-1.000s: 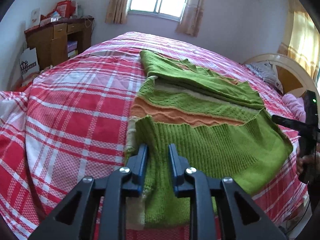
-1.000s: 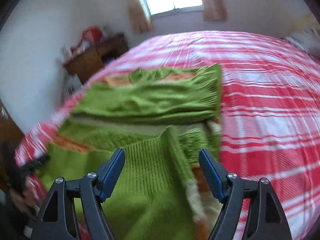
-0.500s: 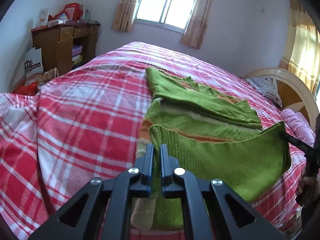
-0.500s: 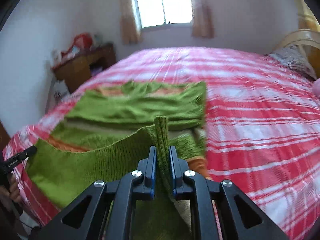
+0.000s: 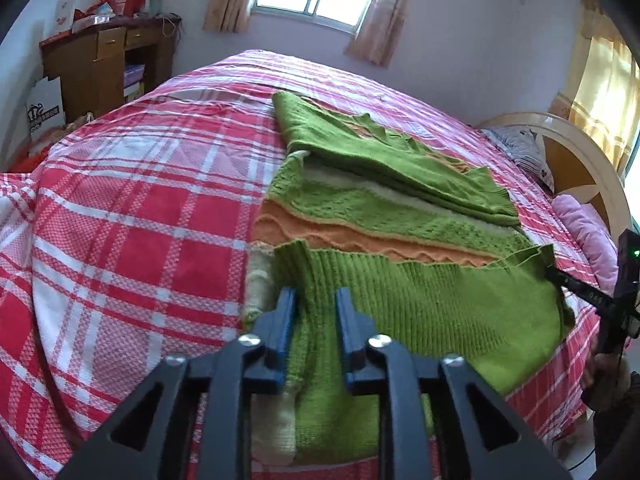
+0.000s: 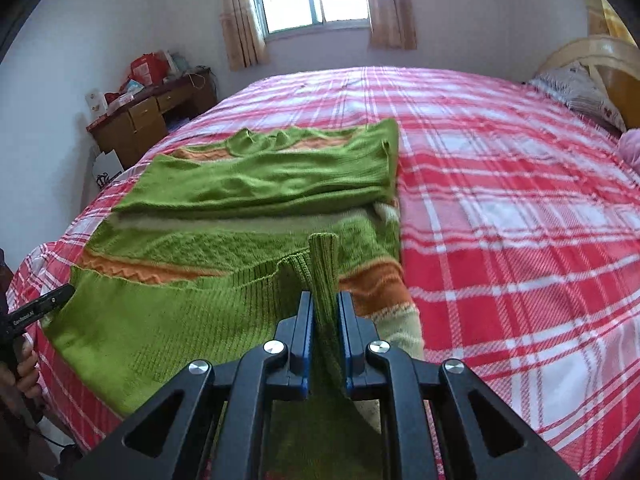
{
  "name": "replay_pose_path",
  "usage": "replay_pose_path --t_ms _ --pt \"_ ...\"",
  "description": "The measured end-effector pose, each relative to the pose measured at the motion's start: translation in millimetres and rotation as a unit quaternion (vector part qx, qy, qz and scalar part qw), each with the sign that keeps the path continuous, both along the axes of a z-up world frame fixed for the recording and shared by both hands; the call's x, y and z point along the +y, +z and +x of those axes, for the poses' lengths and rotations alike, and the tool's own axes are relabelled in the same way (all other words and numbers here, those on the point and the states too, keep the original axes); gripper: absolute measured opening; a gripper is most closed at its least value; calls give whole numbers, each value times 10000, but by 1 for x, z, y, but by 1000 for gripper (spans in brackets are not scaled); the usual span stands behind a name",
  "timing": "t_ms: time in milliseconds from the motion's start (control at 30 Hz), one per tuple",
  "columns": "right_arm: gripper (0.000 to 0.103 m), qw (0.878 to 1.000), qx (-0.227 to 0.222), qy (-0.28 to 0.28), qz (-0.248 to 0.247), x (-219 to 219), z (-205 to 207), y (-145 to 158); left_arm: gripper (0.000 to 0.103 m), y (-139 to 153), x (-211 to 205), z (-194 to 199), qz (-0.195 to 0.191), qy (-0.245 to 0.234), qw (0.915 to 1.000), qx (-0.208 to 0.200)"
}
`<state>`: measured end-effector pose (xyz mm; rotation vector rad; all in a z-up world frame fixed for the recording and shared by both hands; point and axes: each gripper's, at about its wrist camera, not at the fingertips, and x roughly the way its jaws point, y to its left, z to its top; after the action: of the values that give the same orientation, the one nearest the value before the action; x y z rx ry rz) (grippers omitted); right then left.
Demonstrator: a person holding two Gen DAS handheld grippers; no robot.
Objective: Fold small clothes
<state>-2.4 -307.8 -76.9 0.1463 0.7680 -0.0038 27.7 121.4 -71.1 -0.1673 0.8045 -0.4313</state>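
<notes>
The sweater [image 5: 400, 208] lies flat on the plaid bed [image 5: 132, 216], sleeves already laid across the chest, its ribbed hem nearest us at the bed's edge. Our right gripper [image 6: 324, 332] is clamped tight on a pinch of that hem, which stands up in a ridge between the blue pads. Our left gripper [image 5: 314, 334] has just been opening: its jaws stand a little apart with the other hem corner lying between them, and we judge the pads are not pressing it.

To fold well, we should close the left on the hem again before lifting, so both corners rise together. Then we carry the hem level and taut toward the collar [image 6: 256, 140], keep both hands even so the fold line runs straight across the orange stripe [image 5: 360, 240], and lay it square on the sleeves. Lifting one-handed would skew the knit.
</notes>
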Motion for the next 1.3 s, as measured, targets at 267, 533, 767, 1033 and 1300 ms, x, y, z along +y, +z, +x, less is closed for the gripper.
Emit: replay_pose_path --t_ms 267,533,767,1033,1300 --pt "11 9999 131 39 95 -1 0 -10 40 3 -11 -5 238 -45 9997 -47" --pt "12 9993 116 110 343 -8 -1 -7 14 -1 -12 -2 425 243 9987 -118" --pt "68 9987 -231 179 420 -13 0 13 19 -2 -2 2 5 300 9995 88" --pt "42 9979 276 540 -245 19 30 -19 21 -3 -9 5 131 326 9994 1" --pt "11 9961 -301 406 -723 35 3 17 7 17 -6 -3 42 428 9987 -286"
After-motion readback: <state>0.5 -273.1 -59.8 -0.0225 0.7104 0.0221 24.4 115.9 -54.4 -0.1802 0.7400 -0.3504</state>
